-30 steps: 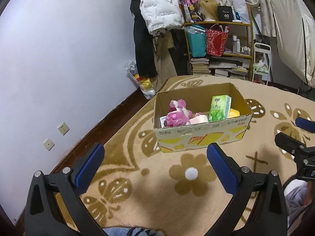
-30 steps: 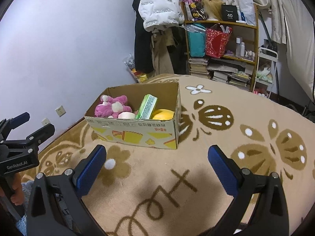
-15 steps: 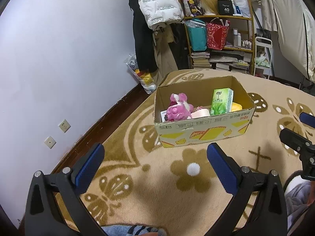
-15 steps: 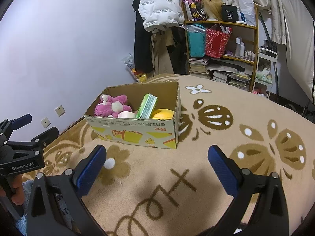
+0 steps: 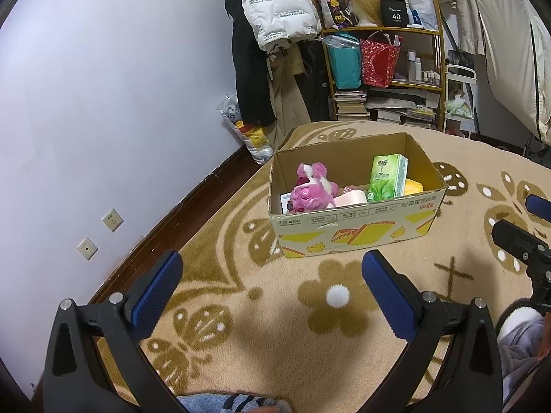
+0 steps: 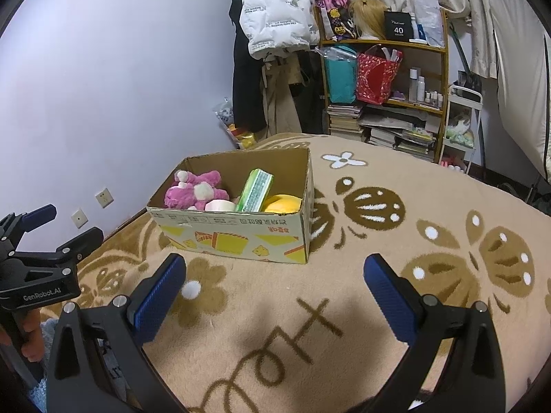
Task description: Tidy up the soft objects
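Observation:
A cardboard box (image 5: 354,230) (image 6: 234,237) stands on the beige carpet. In it lie a pink plush toy (image 5: 311,192) (image 6: 194,191), a green tissue pack (image 5: 387,177) (image 6: 256,189), a pale pink roll (image 5: 349,199) (image 6: 218,204) and a yellow soft thing (image 5: 413,186) (image 6: 282,203). My left gripper (image 5: 272,282) is open and empty, held above the carpet in front of the box. My right gripper (image 6: 275,289) is open and empty, in front of the box's right corner. Each gripper shows at the edge of the other's view.
A purple wall with sockets (image 5: 112,220) runs along the left. A shelf unit (image 5: 385,75) with bags and books, hanging coats (image 5: 275,10) and a plastic bag (image 5: 248,134) stand behind the box. The flowered carpet (image 6: 396,241) spreads to the right.
Both grippers have drawn back a little and tilted; the box sits slightly farther away in the left view. Both stay open and empty.

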{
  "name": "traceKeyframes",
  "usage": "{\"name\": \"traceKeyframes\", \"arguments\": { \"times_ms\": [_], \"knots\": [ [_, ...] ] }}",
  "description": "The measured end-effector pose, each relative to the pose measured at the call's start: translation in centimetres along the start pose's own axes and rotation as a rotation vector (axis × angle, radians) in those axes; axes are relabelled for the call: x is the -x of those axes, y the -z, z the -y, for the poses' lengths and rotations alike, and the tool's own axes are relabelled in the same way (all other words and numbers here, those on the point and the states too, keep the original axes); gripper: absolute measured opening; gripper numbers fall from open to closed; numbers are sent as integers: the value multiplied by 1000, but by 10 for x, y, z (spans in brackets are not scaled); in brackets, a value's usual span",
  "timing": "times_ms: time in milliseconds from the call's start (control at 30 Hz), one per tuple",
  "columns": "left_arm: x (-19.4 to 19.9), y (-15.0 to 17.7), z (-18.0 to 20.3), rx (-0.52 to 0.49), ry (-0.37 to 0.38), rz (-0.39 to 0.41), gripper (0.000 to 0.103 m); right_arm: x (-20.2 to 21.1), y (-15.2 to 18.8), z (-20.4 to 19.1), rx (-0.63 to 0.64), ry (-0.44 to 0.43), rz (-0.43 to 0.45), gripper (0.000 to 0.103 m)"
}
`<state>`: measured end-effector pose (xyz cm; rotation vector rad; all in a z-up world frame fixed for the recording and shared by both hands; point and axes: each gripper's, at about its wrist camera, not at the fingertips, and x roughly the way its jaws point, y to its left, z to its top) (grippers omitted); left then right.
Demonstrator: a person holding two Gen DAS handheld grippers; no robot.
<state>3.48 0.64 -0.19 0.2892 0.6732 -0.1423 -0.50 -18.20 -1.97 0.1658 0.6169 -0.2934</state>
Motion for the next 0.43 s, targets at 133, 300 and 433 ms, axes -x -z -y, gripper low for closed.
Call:
{"name": "traceKeyframes", "arguments": {
  "times_ms": [133, 300, 433],
  "knots": [
    [2, 1, 0, -3, 1, 7, 103, 1, -1, 0, -6, 3, 0, 103],
    [3, 1, 1, -3, 3, 8, 103, 1, -1, 1, -10, 7, 2, 103],
    [3, 1, 1, -4, 3, 9, 103, 0, 0, 2, -18, 8, -4, 103]
  ]
}}
